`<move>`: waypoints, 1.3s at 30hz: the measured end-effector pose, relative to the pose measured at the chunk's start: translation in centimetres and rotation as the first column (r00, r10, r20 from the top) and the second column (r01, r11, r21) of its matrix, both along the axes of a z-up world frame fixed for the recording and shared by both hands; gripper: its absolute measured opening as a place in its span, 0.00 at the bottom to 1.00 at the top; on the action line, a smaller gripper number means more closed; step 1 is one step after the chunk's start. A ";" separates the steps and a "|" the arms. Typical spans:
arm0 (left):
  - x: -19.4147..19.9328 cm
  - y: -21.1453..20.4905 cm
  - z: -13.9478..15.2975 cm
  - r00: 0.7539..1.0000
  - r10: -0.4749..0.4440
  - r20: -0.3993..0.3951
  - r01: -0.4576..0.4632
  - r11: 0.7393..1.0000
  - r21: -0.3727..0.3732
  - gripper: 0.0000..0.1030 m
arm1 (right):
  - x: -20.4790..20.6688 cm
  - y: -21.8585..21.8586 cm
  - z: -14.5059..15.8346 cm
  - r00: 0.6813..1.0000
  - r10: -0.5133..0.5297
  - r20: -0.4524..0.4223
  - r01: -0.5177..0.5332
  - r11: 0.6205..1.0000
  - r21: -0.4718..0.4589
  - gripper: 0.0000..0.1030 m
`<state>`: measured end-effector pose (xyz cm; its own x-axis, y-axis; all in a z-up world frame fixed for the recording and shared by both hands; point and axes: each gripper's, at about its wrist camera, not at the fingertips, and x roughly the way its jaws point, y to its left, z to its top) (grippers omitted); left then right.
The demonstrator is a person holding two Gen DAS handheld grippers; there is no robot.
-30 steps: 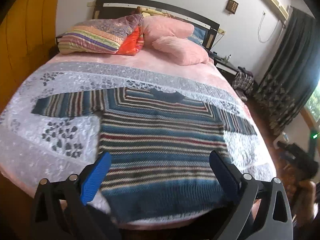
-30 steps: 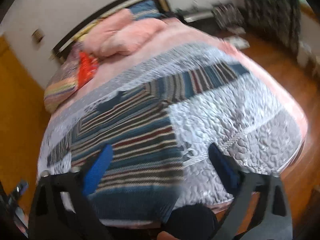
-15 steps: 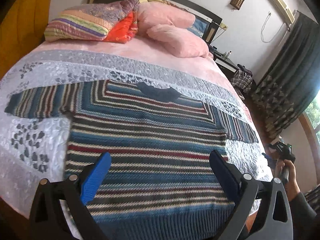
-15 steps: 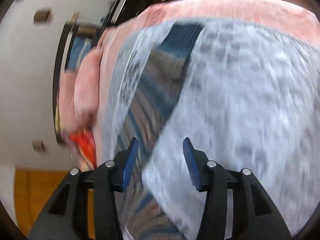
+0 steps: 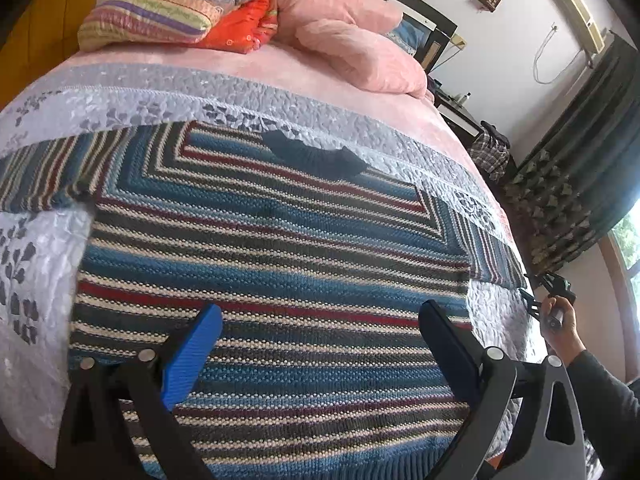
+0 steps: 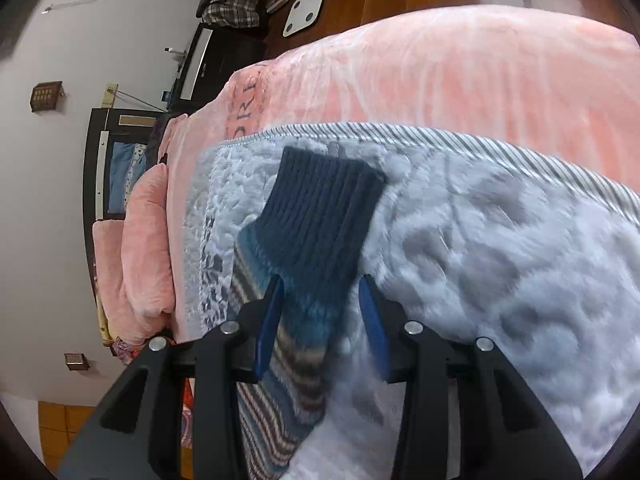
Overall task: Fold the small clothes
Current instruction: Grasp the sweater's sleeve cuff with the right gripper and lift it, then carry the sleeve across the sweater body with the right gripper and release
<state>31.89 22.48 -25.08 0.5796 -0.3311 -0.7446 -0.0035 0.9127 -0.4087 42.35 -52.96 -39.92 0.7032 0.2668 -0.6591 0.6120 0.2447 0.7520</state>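
Observation:
A striped knit sweater (image 5: 280, 264) in blue, red, white and dark bands lies flat on the bed, sleeves spread to both sides. My left gripper (image 5: 320, 332) hovers open above its lower body, nothing between the fingers. In the right wrist view the sweater's right sleeve (image 6: 312, 248) ends in a dark blue ribbed cuff (image 6: 328, 196). My right gripper (image 6: 322, 304) is partly open, one finger on each side of the sleeve just behind the cuff, without pinching it. That right gripper (image 5: 554, 296) also shows in the left wrist view, held by a hand at the sleeve's end.
The bed carries a grey-white quilted cover (image 5: 200, 96) over a pink blanket (image 6: 460, 76). Pink pillows (image 5: 352, 44) and a striped folded quilt (image 5: 168, 12) sit at the headboard. A nightstand (image 6: 212, 60), scale (image 6: 304, 10) and dark curtains (image 5: 580, 152) stand beyond the bed's right side.
My left gripper moved forward and lower over the sweater's body. My right gripper swung to the right sleeve, narrowed its opening, and now straddles the sleeve near the cuff.

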 end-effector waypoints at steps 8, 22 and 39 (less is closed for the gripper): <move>1.2 1.4 -1.9 0.998 0.039 -0.056 -0.043 0.996 -0.075 0.96 | 2.1 -1.4 0.0 1.000 -0.006 -0.008 0.006 0.998 -0.064 0.15; 0.3 4.3 1.7 0.997 0.075 -0.016 -0.076 0.987 -0.145 0.96 | 3.0 4.3 12.8 0.977 0.192 0.089 -0.143 0.908 -0.393 0.08; 0.7 5.9 6.9 0.996 0.038 0.082 -0.033 0.998 -0.061 0.96 | 4.1 26.6 24.9 0.822 0.544 0.169 -0.321 0.687 -0.652 0.08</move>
<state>32.55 28.40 -18.21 0.6506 -0.3514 -0.6732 0.0004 0.8866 -0.4625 46.41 -26.35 -15.02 0.8028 0.2485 -0.5420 0.0699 0.8635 0.4995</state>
